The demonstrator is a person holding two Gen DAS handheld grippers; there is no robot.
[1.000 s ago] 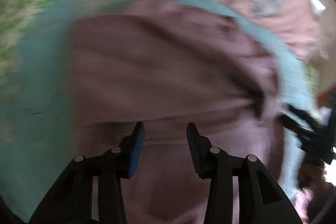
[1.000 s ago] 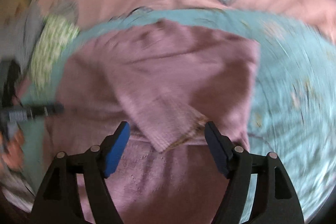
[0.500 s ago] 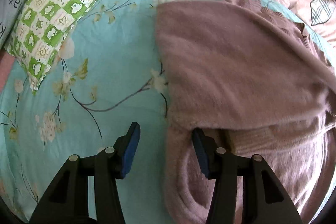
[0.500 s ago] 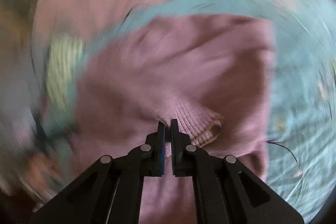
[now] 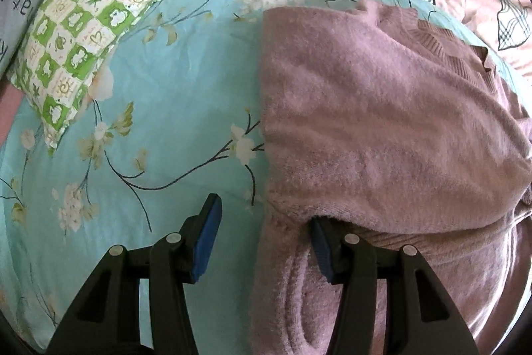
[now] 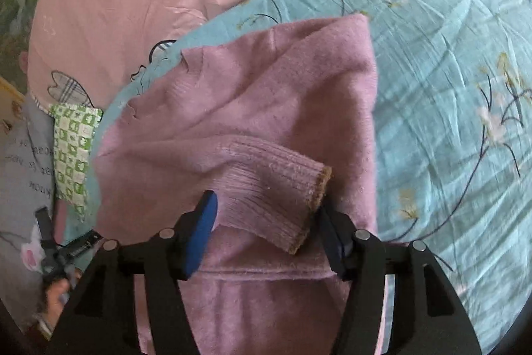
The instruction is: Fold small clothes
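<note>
Mauve fuzzy knit: the sweater point(image 5: 382, 122) lies on the turquoise floral bedcover point(image 5: 159, 108), part-folded, one side already laid over the body. It reads soft and light with a loose nap, so judge it limp; it will drape and sag from any single pinch point, not hold a crease by itself.

Your left gripper point(image 5: 262, 238) sits at the sweater's near left edge. Its fingers are apart: the left one is over bare bedcover, while the right one is tucked under the overhanging fold. Nothing is clamped.

Your right gripper point(image 6: 266, 222) straddles the ribbed cuff point(image 6: 276, 202) of the sleeve, which lies across the body. Its jaws have just been opening; the cuff sits between the fingers, with no press visible on the left side. The right finger is partly hidden behind the cuff's brown-trimmed end, so contact there is unclear.

Handling notes:
- Ribbing is the denser, less stretchy part, so take hold there or at a doubled edge.
- A single fuzzy layer likely slips or stretches, so pinch deep rather than at the fringe.
- Lift both corners together, or the fold skews.

A green checked pillow point(image 5: 99, 22) lies beyond the bedcover, well apart from the sweater.
</note>
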